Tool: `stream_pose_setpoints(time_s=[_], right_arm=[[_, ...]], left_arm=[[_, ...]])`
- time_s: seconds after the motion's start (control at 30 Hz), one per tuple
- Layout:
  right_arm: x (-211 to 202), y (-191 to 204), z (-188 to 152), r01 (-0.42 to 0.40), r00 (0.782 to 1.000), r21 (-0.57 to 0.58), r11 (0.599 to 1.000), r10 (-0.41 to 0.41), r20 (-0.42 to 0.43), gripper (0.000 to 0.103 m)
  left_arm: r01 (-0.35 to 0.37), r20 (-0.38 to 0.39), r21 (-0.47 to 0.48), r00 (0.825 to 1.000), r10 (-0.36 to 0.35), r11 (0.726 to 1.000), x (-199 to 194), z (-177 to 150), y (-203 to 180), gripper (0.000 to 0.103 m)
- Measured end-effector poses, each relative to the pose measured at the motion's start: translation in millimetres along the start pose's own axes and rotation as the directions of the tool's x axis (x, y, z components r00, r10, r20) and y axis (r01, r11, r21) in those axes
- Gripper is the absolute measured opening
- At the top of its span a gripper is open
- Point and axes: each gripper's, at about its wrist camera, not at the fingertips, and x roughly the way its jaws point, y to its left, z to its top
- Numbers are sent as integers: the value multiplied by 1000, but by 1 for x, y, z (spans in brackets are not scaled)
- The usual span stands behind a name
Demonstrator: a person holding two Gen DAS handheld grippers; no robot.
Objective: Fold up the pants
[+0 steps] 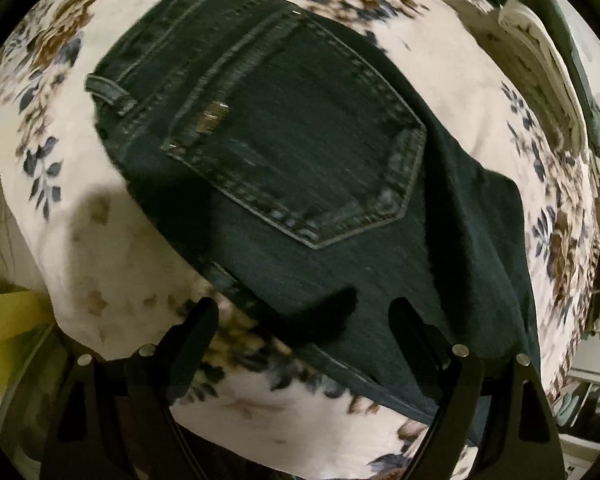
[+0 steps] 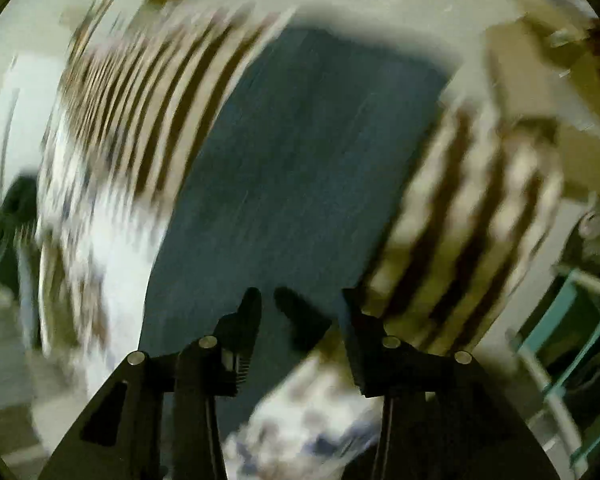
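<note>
Dark blue jeans [image 1: 300, 152] lie on a floral bedspread [image 1: 100, 240], seat side up with a back pocket [image 1: 308, 148] showing. My left gripper [image 1: 304, 312] hovers open above the jeans' lower edge, holding nothing. In the right wrist view, which is strongly blurred, a jeans leg [image 2: 300, 152] stretches away over the bedspread [image 2: 92, 240]. My right gripper [image 2: 300, 304] is open just above the near part of that leg, and nothing is between its fingers.
Folded white cloth [image 1: 540, 60] lies at the bed's far right edge. A yellow surface [image 1: 8, 312] shows beside the bed at left. A teal metal frame [image 2: 572, 340] stands at the right of the right wrist view.
</note>
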Motion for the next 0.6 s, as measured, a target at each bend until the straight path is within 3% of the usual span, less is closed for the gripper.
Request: stream_pose_setpoints(time_s=[0.13,0.2,0.27,0.3,0.37,0.43,0.6], right_arm=[[55,32,-84,-81,972,-36,996,71,-225,42],[76,40,-113,-95,961,-22,995,86,-262,42],[90,46,-135,-85,967,-11,996,80,-241,42],[95,50,-139,-77,971,-7,997,74,-226,42],[91,49,-150,-53,985,11,999,54,-161,36],[84,54,-159,-29,994,1,1000,29,-107,17],[50,62,-181,56,995,-121,991,-65,-72,13]], left_arm=[[24,5,-88,1000,-24,996,5,9,30,86],[56,21,-137,998,-54,989,8,16,45,86],[82,52,-175,996,-74,981,12,25,58,82],[88,76,-186,994,-75,979,11,30,64,57],[72,102,-215,994,-50,974,11,35,74,35],[83,116,-215,992,-59,973,5,37,81,10],[143,91,-162,987,-129,977,-6,35,105,8]])
